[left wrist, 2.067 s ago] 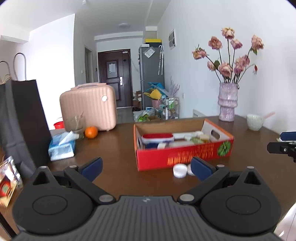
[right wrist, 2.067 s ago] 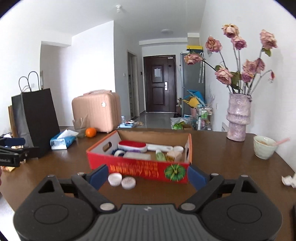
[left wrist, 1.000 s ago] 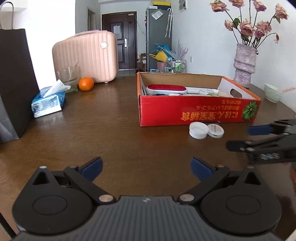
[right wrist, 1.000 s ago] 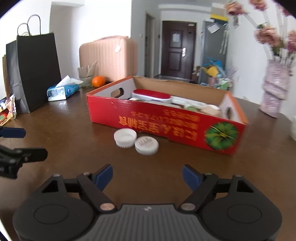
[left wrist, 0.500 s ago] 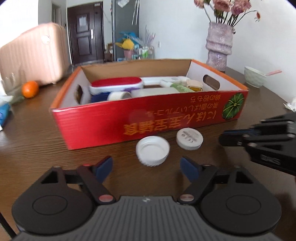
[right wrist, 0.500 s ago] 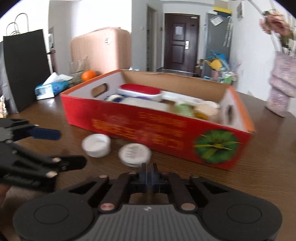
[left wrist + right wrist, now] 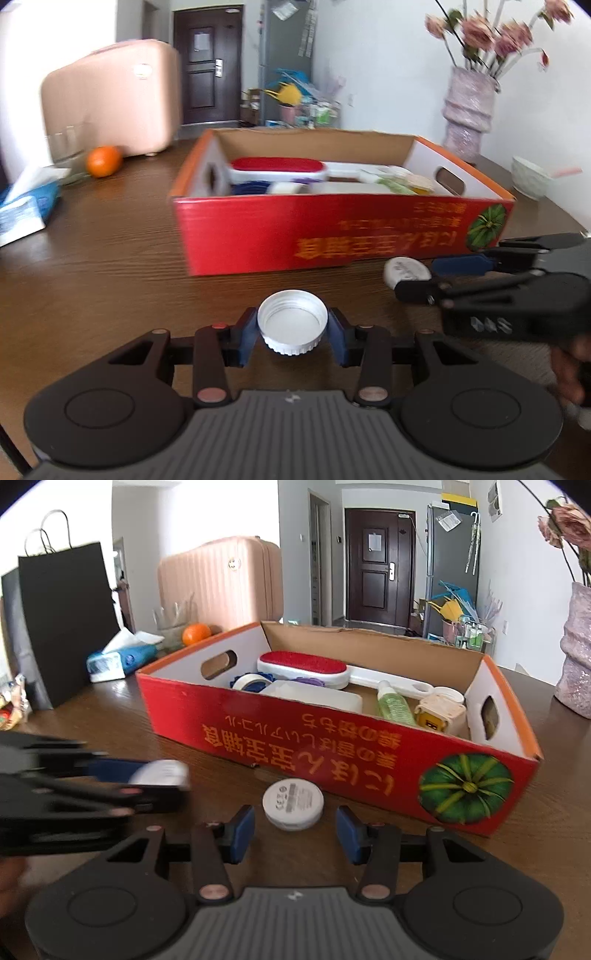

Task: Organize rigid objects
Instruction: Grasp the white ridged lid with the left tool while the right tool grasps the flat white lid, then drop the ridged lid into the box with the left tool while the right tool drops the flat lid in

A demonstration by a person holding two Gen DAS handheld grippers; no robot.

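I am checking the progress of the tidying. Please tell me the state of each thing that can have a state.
Left gripper: fingers closing, touching the open-side-up cap.
Open-side-up cap: on the table, hollow side up.
Right gripper: fingers opening, not touching the flat cap.
Flat cap: on the table, closed side up.
Red box: open, partly filled.
Green bottle: lying in the box.

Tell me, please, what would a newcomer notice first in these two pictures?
The big red cardboard box in the table's middle, full of small things. In front of it lie two white lids: the left gripper is closing around the open one, the right gripper opens near the flat one.
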